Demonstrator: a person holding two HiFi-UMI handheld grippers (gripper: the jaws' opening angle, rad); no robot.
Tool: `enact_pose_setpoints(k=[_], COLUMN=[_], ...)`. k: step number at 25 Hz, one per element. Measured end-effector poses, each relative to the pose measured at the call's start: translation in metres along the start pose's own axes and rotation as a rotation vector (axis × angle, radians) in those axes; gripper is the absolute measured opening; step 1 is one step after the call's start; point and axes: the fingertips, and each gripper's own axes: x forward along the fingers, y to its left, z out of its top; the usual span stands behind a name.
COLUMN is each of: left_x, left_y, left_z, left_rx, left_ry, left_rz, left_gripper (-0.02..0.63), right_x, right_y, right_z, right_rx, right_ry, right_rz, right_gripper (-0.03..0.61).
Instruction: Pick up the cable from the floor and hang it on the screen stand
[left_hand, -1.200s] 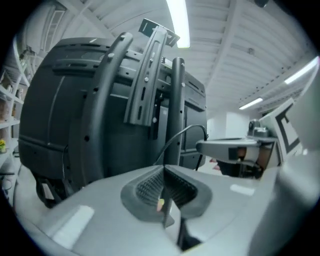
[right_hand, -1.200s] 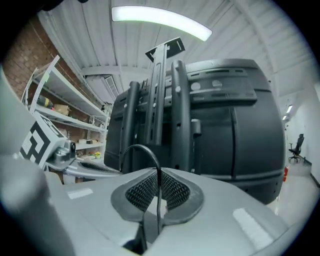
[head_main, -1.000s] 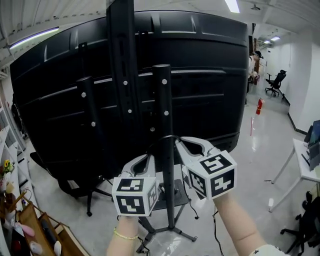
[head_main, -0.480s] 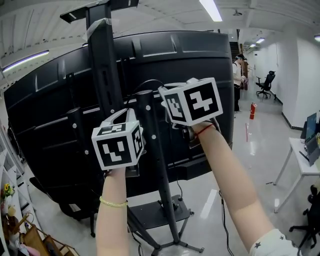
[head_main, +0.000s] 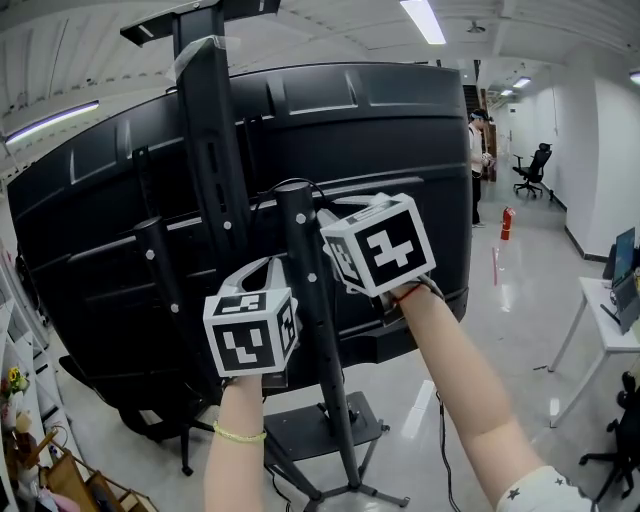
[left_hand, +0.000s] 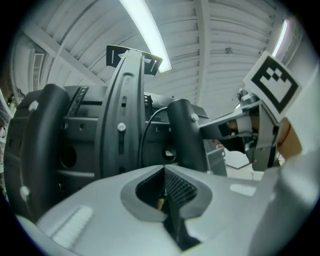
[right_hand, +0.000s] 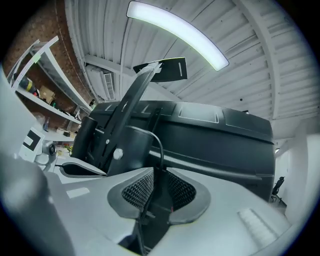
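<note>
A thin black cable (head_main: 288, 184) lies looped over the top of the black middle post (head_main: 305, 290) of the screen stand, behind the big black screen (head_main: 400, 130). My right gripper (head_main: 328, 215) is just right of the post top. Its jaws are opening, and the cable (right_hand: 156, 200) runs loosely down between the pads (right_hand: 137, 190) with gaps on both sides. My left gripper (head_main: 265, 268) is lower, left of the post. In the left gripper view its jaws (left_hand: 165, 182) are shut, with no cable seen between them. The cable (left_hand: 143, 137) drops beside the post (left_hand: 187, 135).
The taller main column (head_main: 210, 150) rises left of the post, and a shorter side post (head_main: 160, 270) stands further left. The stand's base (head_main: 320, 425) is on the floor below. A person (head_main: 478, 150), an office chair (head_main: 530, 165) and a white table (head_main: 610, 320) are to the right.
Both grippers rose from low on the post to its top, then came down a little. The cable now hangs over the post top, and the right jaws have parted.
</note>
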Motion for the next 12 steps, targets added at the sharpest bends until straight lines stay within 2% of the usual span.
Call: enact_pose_setpoints(k=[3,6,10,12], left_x=[-0.01,-0.024,-0.048,-0.062], left_y=[-0.006,-0.014,-0.034,-0.043], left_z=[-0.029,-0.06,-0.103,-0.128], left_rx=[-0.044,-0.089,-0.093,-0.126], left_ry=[-0.001,0.001,0.005,0.003], left_rz=[-0.014,-0.029,-0.039,-0.03], left_gripper=[0.008,0.008,0.007,0.007], right_x=[-0.006,-0.019,-0.047,-0.059], right_y=[0.008,0.025,0.056,0.074], right_z=[-0.03,-0.068,-0.123,-0.155], right_rx=[-0.008,0.029,0.092,0.134], right_ry=[-0.024,-0.042,-0.082,-0.094], right_rz=[-0.019,-0.009,0.014,0.027], right_gripper=[0.109,0.117,0.044,0.006])
